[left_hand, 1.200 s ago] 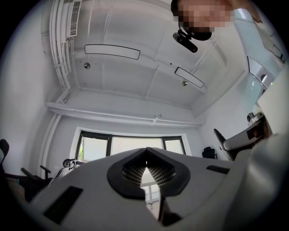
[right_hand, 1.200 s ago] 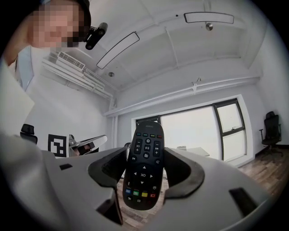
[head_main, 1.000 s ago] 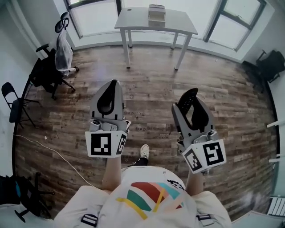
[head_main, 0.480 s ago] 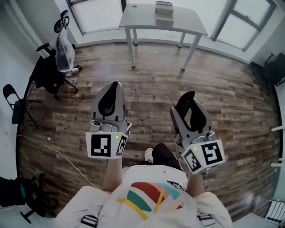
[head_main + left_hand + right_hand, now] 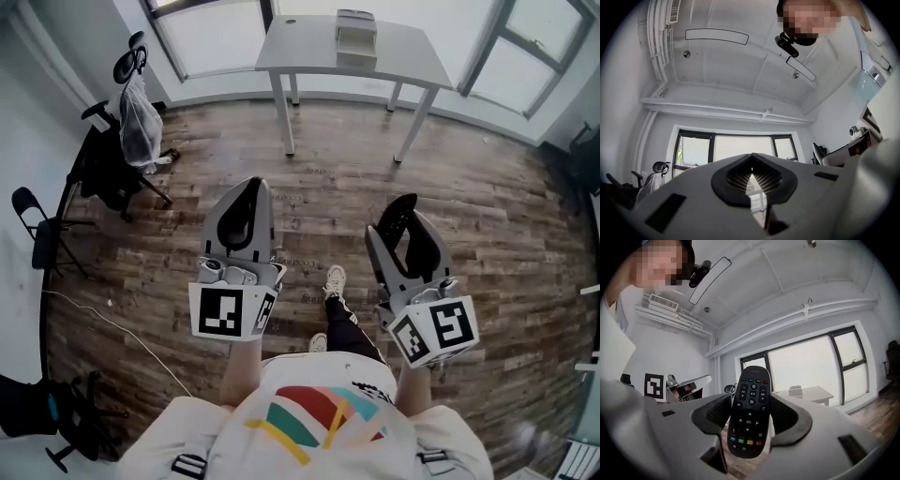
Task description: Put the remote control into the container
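My right gripper is shut on a black remote control, which stands upright between the jaws with its buttons facing the camera; its dark top shows in the head view. My left gripper is shut with nothing in it, its pads pressed together. Both grippers are held at waist height above the wooden floor. A grey box-like container sits on a white table by the windows, well ahead of both grippers. The same container shows small in the right gripper view.
A black office chair with a plastic-wrapped bundle stands at the left wall, and a folding chair is nearer. A thin cable trails over the floor at the left. The person's shoe is stepping forward between the grippers.
The view has advanced over the floor toward the table, which has shifted right. A foot has swung forward. Both grippers keep the same pose, with the remote still held.
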`<state>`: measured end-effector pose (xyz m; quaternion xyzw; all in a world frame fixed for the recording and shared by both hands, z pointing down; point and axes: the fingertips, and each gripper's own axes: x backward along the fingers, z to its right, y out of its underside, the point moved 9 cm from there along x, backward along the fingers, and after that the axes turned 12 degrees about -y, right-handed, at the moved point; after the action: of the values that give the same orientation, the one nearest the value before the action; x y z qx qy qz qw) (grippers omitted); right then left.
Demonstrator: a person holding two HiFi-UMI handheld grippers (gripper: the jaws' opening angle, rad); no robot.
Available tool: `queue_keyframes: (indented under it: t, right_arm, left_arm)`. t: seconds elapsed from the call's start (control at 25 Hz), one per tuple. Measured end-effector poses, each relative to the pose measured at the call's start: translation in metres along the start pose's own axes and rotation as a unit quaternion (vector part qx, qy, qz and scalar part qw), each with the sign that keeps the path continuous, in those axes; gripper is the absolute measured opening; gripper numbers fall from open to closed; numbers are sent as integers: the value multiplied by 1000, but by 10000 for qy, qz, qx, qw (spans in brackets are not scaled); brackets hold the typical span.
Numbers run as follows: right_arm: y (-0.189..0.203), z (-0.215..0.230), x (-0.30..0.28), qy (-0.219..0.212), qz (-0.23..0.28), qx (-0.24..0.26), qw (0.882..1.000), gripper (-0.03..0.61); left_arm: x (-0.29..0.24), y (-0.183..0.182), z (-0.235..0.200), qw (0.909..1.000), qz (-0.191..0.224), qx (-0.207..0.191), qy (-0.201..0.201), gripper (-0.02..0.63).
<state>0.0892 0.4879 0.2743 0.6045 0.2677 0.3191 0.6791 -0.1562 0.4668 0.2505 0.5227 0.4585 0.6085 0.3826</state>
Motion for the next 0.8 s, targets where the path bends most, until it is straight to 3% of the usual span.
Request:
queue_keyframes:
  t: [0.52, 0.8]
  right_arm:
    - [-20, 148, -128, -26, -33, -38, 10000, 256]
    - [-20, 202, -158, 60, 7, -77, 10000, 256]
  left_arm:
    - [-184, 46, 9, 9997, -166, -19, 201, 8]
    - [-243, 64, 8, 9998, -122, -112, 60, 8]
